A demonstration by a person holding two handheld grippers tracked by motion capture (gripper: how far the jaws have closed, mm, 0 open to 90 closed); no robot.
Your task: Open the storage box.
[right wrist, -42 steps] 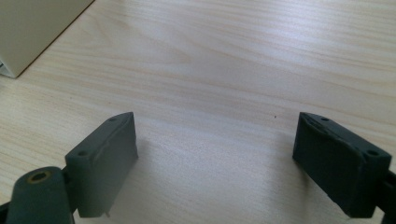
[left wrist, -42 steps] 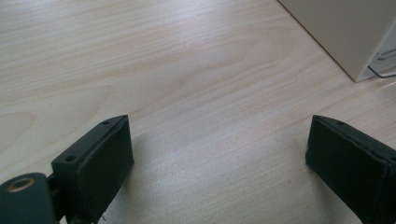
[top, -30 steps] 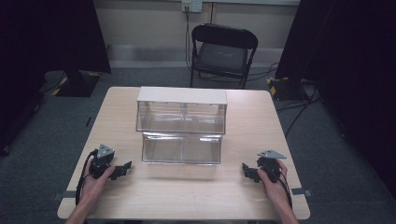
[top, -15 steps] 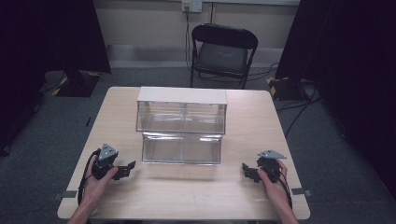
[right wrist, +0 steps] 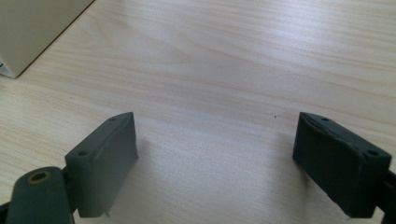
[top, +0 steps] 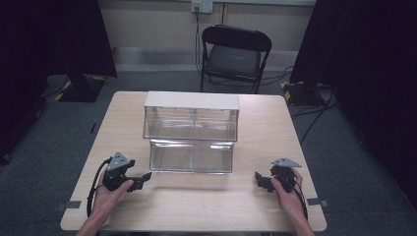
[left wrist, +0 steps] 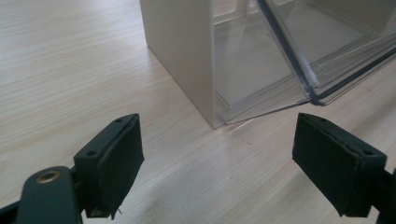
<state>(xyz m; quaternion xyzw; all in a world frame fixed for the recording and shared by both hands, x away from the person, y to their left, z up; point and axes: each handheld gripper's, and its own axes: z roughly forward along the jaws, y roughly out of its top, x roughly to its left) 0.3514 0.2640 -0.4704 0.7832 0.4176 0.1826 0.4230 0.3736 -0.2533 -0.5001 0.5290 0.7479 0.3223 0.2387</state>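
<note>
While we hold both tools low over the wooden table (top: pixel 196 206), neither one has hold of anything. Our left tool (top: pixel 139 180) sits at the lower left of the high view, just beside the near left corner of the clear drawer cabinet (top: pixel 191 132) but not touching it. Seen from the left tool's own camera, its two black pads (left wrist: pixel 116 161) stand wide apart with bare table between them, and the cabinet's cream side wall (left wrist: pixel 180 51) rises in the upper middle of the frame. To the right of that wall the lower clear drawer (left wrist: pixel 299 51) juts out from the cabinet towards us, its front edge crossing the upper right of the frame.

Our right tool (top: pixel 259 180) lies at the lower right of the high view, well apart from the cabinet, with its grey three-cornered plate on top. From its own camera the pads (right wrist: pixel 105 161) are likewise spread wide, with nothing but pale wood grain between them, and a cream corner of the cabinet (right wrist: pixel 32 28) shows at the upper left of that frame.

The cabinet stands in the middle of the table, two tiers high, with a white top. Beyond the table's far edge, at the upper middle of the high view, stands a black folding chair (top: pixel 233 54).
</note>
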